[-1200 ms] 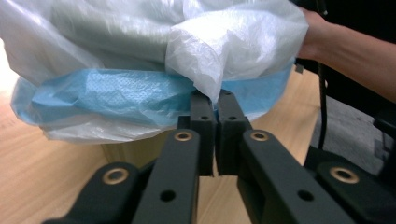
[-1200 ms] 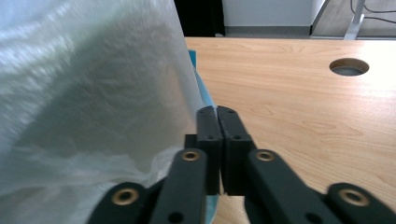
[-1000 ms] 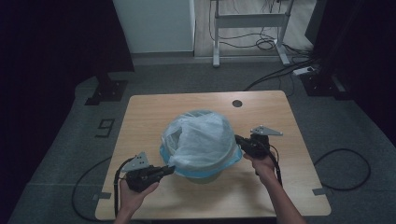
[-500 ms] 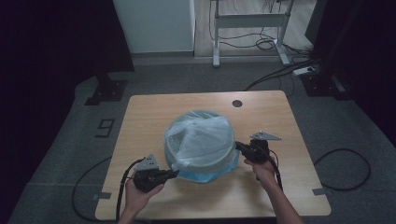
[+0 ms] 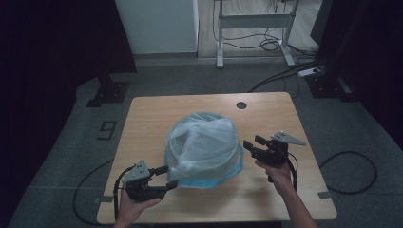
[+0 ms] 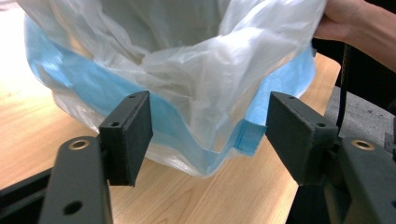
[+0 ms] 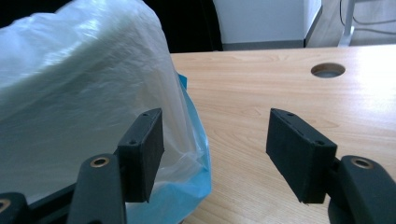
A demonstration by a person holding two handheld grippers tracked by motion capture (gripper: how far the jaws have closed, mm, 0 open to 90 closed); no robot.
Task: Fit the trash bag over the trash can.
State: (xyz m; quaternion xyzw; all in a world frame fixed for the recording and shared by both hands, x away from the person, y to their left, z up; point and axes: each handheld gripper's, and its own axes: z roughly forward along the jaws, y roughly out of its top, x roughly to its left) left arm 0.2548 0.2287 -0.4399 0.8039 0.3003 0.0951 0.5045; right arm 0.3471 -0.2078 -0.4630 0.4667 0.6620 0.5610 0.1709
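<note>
A translucent white plastic bag [image 5: 204, 145] with a blue hem sits draped over a round shape in the middle of the wooden table [image 5: 152, 114]. My left gripper [image 5: 167, 175] is at the bag's near left edge. Its jaws have just been opening and now stand open. In the left gripper view [image 6: 209, 126] the bag [image 6: 187, 70] hangs between and just beyond the pads, untouched. My right gripper [image 5: 252, 142] is off the bag's right side, and its jaws have also just been opening. In the right gripper view [image 7: 215, 140] the bag [image 7: 70, 93] lies beside one jaw, with bare table between the pads.
A round cable hole [image 5: 241, 105] is in the table's far right part. Cables trail from both grippers over the near edge. A desk frame [image 5: 254, 21] and loose floor cables stand beyond the table, with dark equipment at the far right.
Both grippers have let go of the bag's hem and opened. Each has drawn back a little from the bag, which has settled lower on the table.
</note>
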